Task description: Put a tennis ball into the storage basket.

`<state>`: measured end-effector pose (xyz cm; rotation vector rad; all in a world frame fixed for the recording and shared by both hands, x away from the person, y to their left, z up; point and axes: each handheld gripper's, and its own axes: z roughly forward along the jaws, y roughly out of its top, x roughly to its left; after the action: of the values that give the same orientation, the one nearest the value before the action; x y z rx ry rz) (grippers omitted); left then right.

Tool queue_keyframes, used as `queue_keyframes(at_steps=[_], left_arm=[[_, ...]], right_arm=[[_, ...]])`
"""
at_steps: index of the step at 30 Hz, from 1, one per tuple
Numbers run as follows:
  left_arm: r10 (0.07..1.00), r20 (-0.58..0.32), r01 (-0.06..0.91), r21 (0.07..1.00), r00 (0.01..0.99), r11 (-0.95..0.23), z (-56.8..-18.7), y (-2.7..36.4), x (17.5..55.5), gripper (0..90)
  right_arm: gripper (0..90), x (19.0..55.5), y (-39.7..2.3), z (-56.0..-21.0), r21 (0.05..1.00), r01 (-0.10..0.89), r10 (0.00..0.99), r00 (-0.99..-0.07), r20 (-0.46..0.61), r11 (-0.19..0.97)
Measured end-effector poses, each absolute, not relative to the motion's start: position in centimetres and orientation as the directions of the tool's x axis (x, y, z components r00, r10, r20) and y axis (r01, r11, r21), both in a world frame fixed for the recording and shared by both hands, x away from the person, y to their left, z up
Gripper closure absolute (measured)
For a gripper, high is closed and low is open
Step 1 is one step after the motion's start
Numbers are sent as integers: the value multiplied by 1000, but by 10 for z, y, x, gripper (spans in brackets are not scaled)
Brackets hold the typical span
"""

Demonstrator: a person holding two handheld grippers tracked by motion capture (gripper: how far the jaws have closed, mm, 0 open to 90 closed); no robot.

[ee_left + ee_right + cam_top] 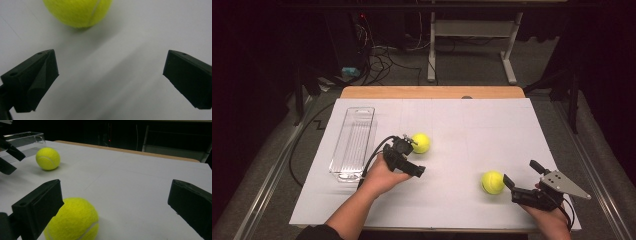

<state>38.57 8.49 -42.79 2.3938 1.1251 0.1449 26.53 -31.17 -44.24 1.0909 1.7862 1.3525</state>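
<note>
While both tongs, left [412, 143] and right [507, 182], gape wide and empty, each tennis ball [420, 143] [492, 182] right of the clear tray [353, 142] looks light, springy, fuzzy; best pinched across its middle.

Bare white table [452, 125] lies between two balls [421, 143] [492, 182]; a clear tray [353, 142] blocks the left edge.

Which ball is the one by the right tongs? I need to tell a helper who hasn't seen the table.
On the white table, look at the near right area, far from the clear plastic tray at the left. That tennis ball lies just beside the open right tongs; the other tennis ball sits mid-table by the left tongs.
</note>
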Motion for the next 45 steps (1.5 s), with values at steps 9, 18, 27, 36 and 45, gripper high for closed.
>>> queue_keyframes(at_steps=[9,18,27,36,45], left_arm=[[767,-61,694,475,639,-541,-430,76,413,6],[779,-71,708,474,623,-523,-431,67,436,66],[791,-99,725,478,604,-495,-436,63,443,214],[788,-91,722,475,609,-503,-435,64,442,259],[774,-83,712,465,628,-527,-430,63,435,261]], right_arm=[[0,266,-312,-443,963,237,891,-454,-8,129],[0,266,-311,-444,962,237,888,-460,-12,136],[0,266,-312,-444,963,234,887,-462,-14,137],[0,266,-312,-444,963,235,888,-460,-10,133],[0,266,-312,-444,963,236,889,-459,-6,129]])
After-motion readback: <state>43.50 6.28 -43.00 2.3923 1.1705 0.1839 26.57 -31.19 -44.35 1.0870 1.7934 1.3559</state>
